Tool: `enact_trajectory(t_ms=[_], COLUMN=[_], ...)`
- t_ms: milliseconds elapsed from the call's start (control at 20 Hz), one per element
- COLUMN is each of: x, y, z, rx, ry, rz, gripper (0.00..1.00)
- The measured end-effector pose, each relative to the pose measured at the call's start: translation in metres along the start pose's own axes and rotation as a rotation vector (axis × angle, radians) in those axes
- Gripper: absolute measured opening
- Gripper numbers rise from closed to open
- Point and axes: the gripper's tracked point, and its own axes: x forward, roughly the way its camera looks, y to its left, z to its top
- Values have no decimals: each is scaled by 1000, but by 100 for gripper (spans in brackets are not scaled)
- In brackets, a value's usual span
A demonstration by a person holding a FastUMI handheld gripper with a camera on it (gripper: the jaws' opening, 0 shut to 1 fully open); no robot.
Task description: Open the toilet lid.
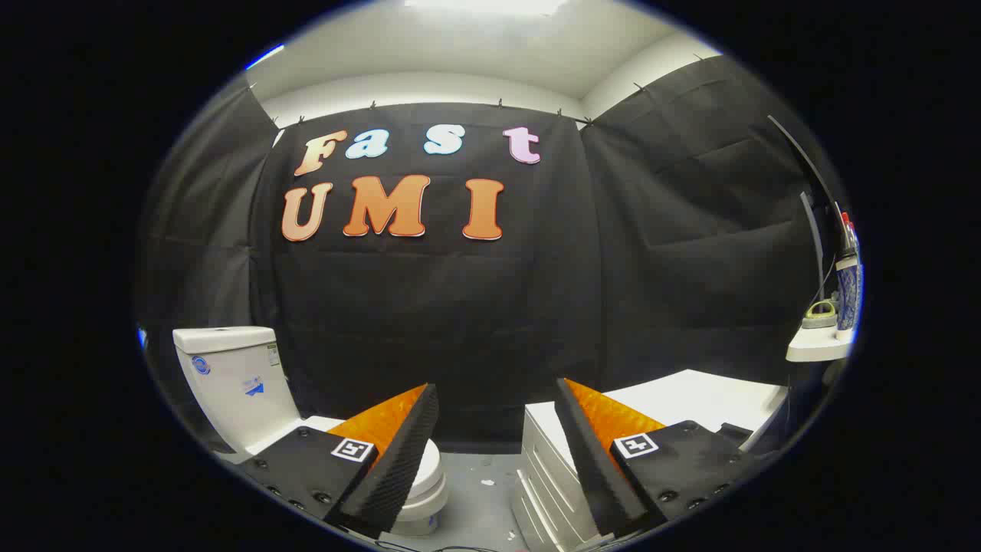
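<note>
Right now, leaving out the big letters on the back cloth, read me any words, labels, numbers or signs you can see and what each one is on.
None can be read.
Toilet tank: round blue sticker, blue-and-white sticker, small edge label, all too small to read.
Gripper, fingers open and apart: a square black-and-white marker on each finger base, a pattern, not text.
Blue patterned bottle on the white shelf: print too blurred to read.
</note>
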Motion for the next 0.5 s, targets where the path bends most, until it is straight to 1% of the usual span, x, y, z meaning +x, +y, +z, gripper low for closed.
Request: enact_trajectory(t_ms=[500], x=[-1], y=[-1], z=[-1], rx=[14], ry=[2], rz=[-3], gripper=[98])
